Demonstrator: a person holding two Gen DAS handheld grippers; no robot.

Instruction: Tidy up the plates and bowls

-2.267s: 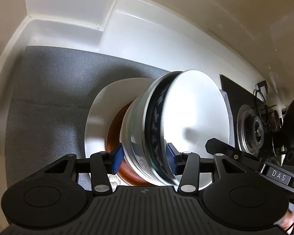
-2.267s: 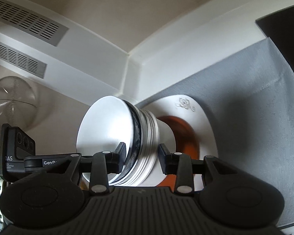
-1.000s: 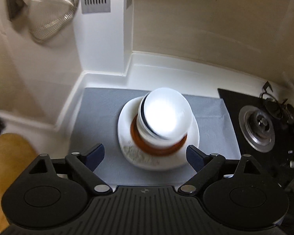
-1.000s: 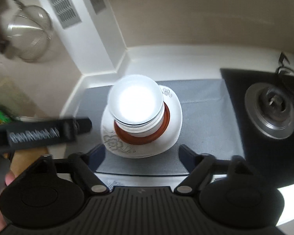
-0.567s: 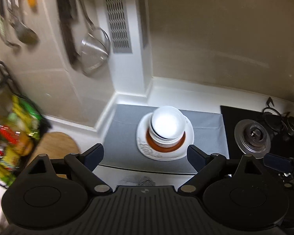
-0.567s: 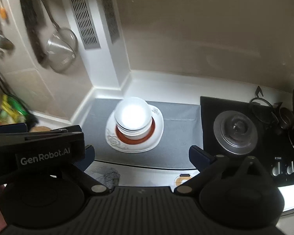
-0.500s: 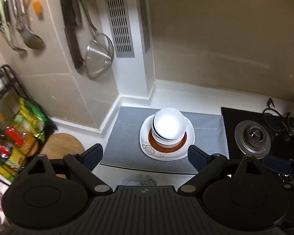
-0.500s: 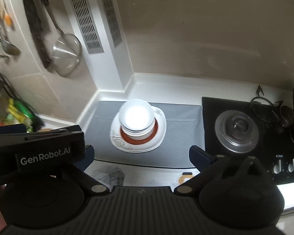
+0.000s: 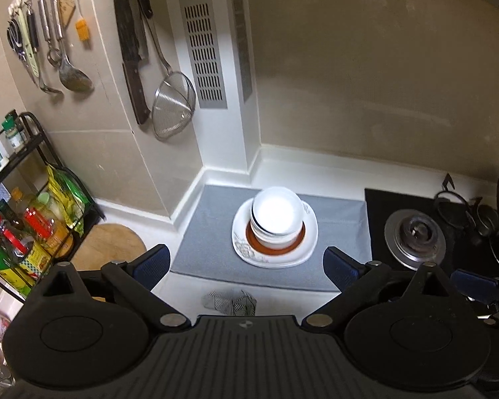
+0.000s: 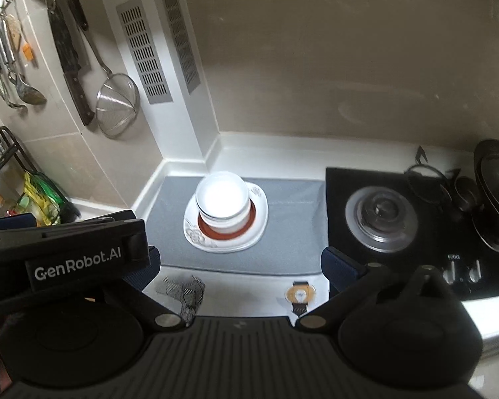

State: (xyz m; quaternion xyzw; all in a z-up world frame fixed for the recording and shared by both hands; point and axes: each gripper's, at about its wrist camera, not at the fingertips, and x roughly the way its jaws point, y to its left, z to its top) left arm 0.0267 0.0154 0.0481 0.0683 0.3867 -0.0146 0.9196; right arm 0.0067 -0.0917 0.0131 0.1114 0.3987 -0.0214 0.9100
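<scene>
A stack of white bowls [image 9: 276, 216] stands on a brown plate [image 9: 276, 249], which lies on a white flowered plate [image 9: 307, 242] on a grey mat [image 9: 209, 232]. The same stack [image 10: 223, 203] shows in the right wrist view on the white plate [image 10: 257, 212]. My left gripper [image 9: 246, 264] is open and empty, well back from the stack. My right gripper [image 10: 239, 262] is open and empty too, also back from it. The left gripper's body [image 10: 66, 252] covers the right view's left side.
A gas hob [image 9: 415, 232] lies right of the mat, with a dark pan [image 10: 495, 193] at the far right. A strainer [image 9: 173, 106], knives and ladles hang on the left wall. A rack of bottles [image 9: 20, 219] and a wooden board [image 9: 113, 246] stand at left.
Both grippers let go of the bowl stack, opened wide and pulled up and back from it. The stack stays on the plates.
</scene>
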